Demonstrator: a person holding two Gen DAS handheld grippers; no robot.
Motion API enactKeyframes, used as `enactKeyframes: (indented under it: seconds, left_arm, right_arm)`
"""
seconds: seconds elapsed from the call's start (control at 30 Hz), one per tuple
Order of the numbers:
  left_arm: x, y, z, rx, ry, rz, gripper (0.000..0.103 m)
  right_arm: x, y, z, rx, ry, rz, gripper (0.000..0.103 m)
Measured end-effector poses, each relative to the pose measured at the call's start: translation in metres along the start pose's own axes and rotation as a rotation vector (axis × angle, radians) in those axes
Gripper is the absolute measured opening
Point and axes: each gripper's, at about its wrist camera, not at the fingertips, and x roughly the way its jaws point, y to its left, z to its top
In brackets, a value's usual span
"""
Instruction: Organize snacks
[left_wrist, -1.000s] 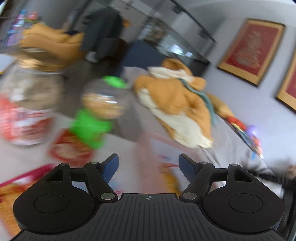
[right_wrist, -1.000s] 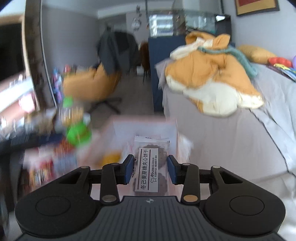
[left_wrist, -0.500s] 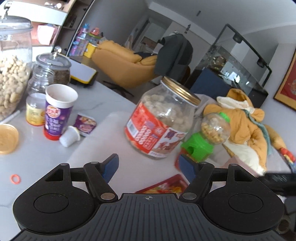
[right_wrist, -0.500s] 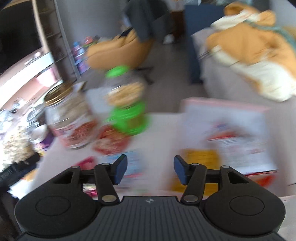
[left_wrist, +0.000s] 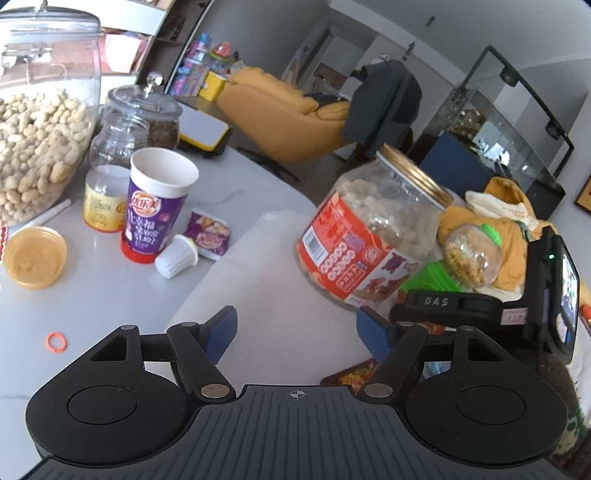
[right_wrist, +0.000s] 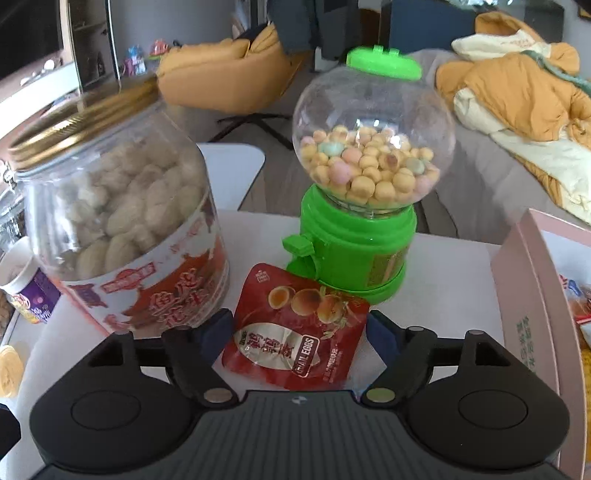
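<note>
Right wrist view: red quail-egg packet (right_wrist: 295, 332) lying flat on the worktop (right_wrist: 443, 273), crowded by a gold-lidded jar (right_wrist: 122, 221) and green candy dispenser (right_wrist: 365, 177).
Right gripper (right_wrist: 301, 330) jaws, just opening, are standing apart around it, no longer clamping the biscuit packet; left gripper (left_wrist: 295, 328) is gaping empty.

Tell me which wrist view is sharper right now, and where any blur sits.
Left wrist view: crisp, with fisheye bending at the edges. Right wrist view: gold-lidded jar motion-smeared on the left; red quail-egg packet and green candy dispenser stay readable.
</note>
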Motion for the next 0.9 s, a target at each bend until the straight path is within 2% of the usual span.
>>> enactKeyframes:
  seconds: [0.07, 0.1, 0.13, 0.17, 0.23, 0.27, 0.33, 0.43, 0.5, 0.57, 0.6, 0.7, 0.8, 0.83, 0.9]
  left_arm:
    - [0.002, -0.001, -0.001, 0.006, 0.014, -0.003, 0.077]
    - [0.002, -0.002, -0.002, 0.008, 0.018, -0.002, 0.077]
    - [0.003, -0.002, -0.002, 0.009, 0.022, -0.002, 0.077]
    - [0.004, -0.002, -0.002, 0.009, 0.025, -0.004, 0.077]
    - [0.004, -0.002, -0.003, 0.009, 0.032, -0.012, 0.077]
    - [0.004, -0.003, -0.003, 0.011, 0.034, -0.017, 0.077]
    - [0.003, -0.005, -0.004, 0.022, 0.035, -0.026, 0.077]
    - [0.002, -0.011, -0.007, 0.045, 0.036, -0.038, 0.077]
    - [0.002, -0.013, -0.008, 0.058, 0.039, -0.042, 0.077]
    - [0.002, -0.016, -0.009, 0.069, 0.039, -0.043, 0.076]
    - [0.002, -0.017, -0.009, 0.075, 0.038, -0.042, 0.075]
    - [0.003, -0.015, -0.008, 0.069, 0.039, -0.036, 0.074]
    - [0.003, -0.01, -0.007, 0.052, 0.032, -0.028, 0.074]
    - [0.003, -0.009, -0.006, 0.048, 0.032, -0.027, 0.074]
    - [0.004, -0.007, -0.006, 0.039, 0.038, -0.027, 0.074]
  right_arm:
    - [0.005, -0.011, 0.001, 0.031, 0.03, 0.055, 0.079]
    - [0.004, -0.018, 0.002, 0.049, 0.033, 0.082, 0.074]
    - [0.001, -0.025, 0.002, 0.064, 0.04, 0.097, 0.065]
    - [-0.002, -0.031, 0.002, 0.078, 0.052, 0.118, 0.062]
    - [-0.011, -0.044, 0.0, 0.096, 0.09, 0.164, 0.042]
    - [-0.016, -0.05, -0.002, 0.095, 0.103, 0.185, 0.039]
    - [-0.025, -0.057, -0.009, 0.079, 0.124, 0.206, 0.023]
    - [-0.041, -0.061, -0.023, 0.037, 0.147, 0.231, 0.013]
    - [-0.051, -0.058, -0.031, 0.004, 0.159, 0.255, 0.013]
    - [-0.063, -0.055, -0.034, -0.009, 0.147, 0.262, 0.013]
    - [-0.068, -0.054, -0.031, -0.006, 0.119, 0.251, 0.019]
    - [-0.067, -0.049, -0.019, 0.064, 0.038, 0.201, 0.077]
    - [-0.047, -0.041, -0.012, 0.154, -0.05, 0.161, 0.078]
    - [-0.039, -0.038, -0.012, 0.151, -0.078, 0.177, 0.078]
    - [-0.023, -0.034, -0.01, 0.103, -0.078, 0.212, 0.079]
